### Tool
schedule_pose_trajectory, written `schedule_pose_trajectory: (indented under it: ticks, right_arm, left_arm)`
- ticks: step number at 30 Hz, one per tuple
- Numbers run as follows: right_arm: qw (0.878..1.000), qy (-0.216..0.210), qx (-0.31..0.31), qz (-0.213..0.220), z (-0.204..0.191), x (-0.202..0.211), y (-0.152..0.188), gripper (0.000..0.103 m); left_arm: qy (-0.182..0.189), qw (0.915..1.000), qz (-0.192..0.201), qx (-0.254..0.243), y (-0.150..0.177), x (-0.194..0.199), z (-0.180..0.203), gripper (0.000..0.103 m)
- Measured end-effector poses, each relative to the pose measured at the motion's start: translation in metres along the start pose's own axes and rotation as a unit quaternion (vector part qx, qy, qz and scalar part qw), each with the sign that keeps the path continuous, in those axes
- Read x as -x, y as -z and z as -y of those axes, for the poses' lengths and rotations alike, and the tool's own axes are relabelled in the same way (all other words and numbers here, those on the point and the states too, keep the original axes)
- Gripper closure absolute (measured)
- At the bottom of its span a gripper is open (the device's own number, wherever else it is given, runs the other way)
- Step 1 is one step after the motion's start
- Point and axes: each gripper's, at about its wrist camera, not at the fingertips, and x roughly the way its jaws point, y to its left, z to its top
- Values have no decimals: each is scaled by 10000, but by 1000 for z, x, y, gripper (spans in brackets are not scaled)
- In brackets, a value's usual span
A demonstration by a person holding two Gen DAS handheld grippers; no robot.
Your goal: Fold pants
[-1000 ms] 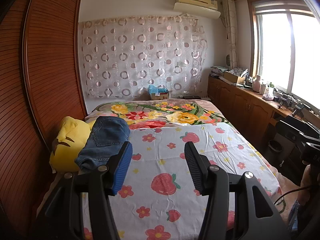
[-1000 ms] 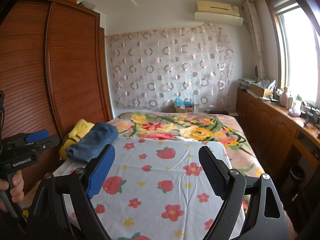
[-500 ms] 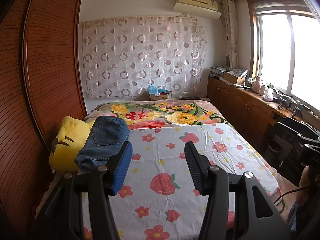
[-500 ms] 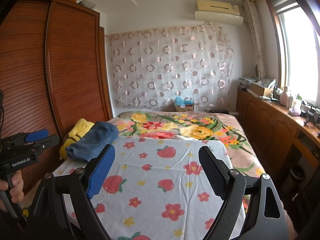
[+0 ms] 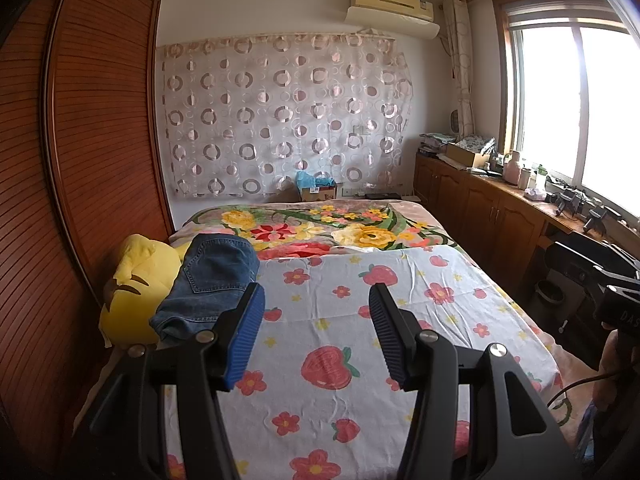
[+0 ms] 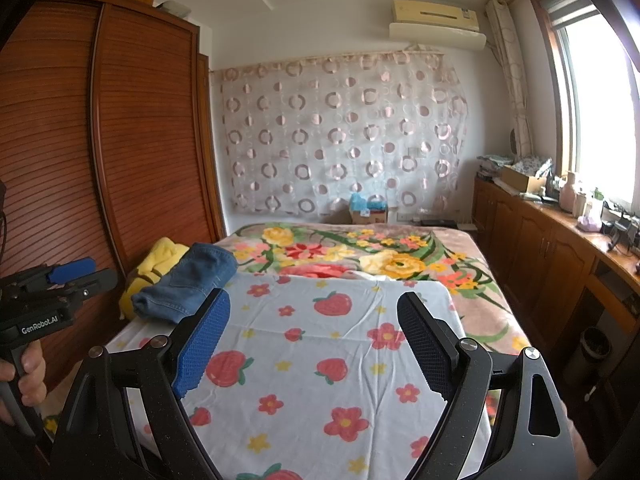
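Note:
Folded blue denim pants [image 5: 208, 284] lie at the left edge of the bed, leaning on a yellow plush pillow [image 5: 136, 288]; they also show in the right wrist view [image 6: 188, 280]. My left gripper [image 5: 316, 300] is open and empty, held above the strawberry sheet [image 5: 360, 340], just right of the pants. My right gripper [image 6: 314, 306] is open and empty above the same sheet [image 6: 320, 360]. The left gripper also shows from the side at the left edge of the right wrist view [image 6: 60, 280], held in a hand.
A floral blanket [image 5: 320, 232] covers the bed's far half. A wooden wardrobe [image 5: 80, 160] stands along the left. Wooden cabinets [image 5: 480, 216] with clutter run under the window on the right. A cardboard box [image 5: 316, 190] sits beyond the bed.

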Motion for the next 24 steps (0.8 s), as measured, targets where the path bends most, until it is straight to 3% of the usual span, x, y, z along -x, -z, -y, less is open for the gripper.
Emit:
schedule_pose_trajectory:
  ticks: [24]
  right_arm:
    - [10000, 1, -14, -12, 0, 2, 3, 16]
  left_arm:
    - [-16, 10000, -13, -7, -1, 1, 0, 49]
